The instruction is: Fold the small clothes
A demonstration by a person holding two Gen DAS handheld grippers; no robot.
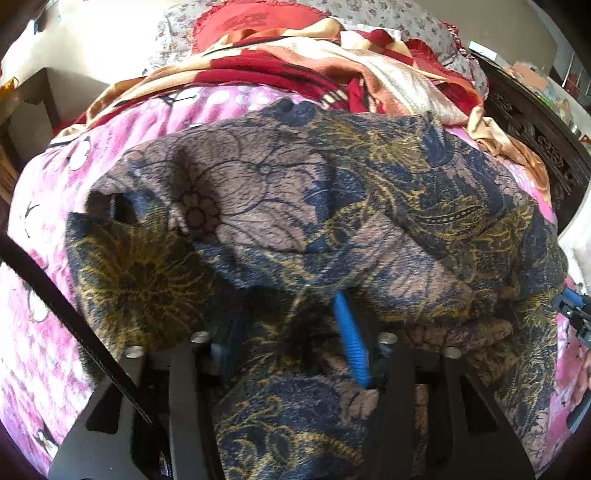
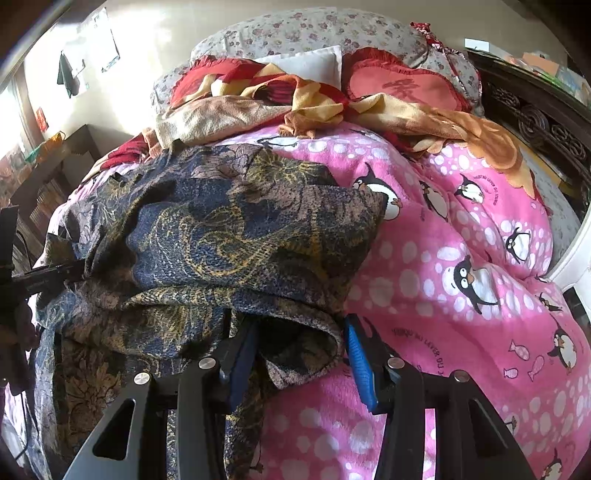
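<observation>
Navy, tan and mustard floral cloth fills the left wrist view: a soft, loosely woven garment (image 1: pixel 295 206) lies rumpled on a fleecy pink blanket (image 1: pixel 33 332) covering the bed. Its near edge is bunched into the left gripper (image 1: pixel 291 332), whose ribbed blue pad (image 1: pixel 351 339) shows on one side while the other finger is buried under fabric; the jaws stand partly closed with a thick fold of the garment gathered between them. A black strap (image 1: pixel 66 314) crosses the lower left corner. Beyond the garment lies a crumpled red, orange and cream blanket (image 1: pixel 295 70), with a floral-print pillow (image 1: pixel 413 22) behind it and dark carved wooden furniture (image 1: pixel 532 133) on the right. At the right edge the other tool shows as a small black and blue tip touching the cloth. In the right wrist view the same garment (image 2: pixel 229 229) is heaped in thick folds on the left half of the pink blanket (image 2: pixel 461 295), which is plush and printed with penguins and white dots. The right gripper (image 2: pixel 299 354) has two ribbed blue pads (image 2: pixel 360 363) set apart, and a hanging fold of the garment sits between them; the jaws are open around it, not pressed tight. A red heart-shaped cushion (image 2: pixel 402 86) with a scalloped fringe rests by the pillow.
</observation>
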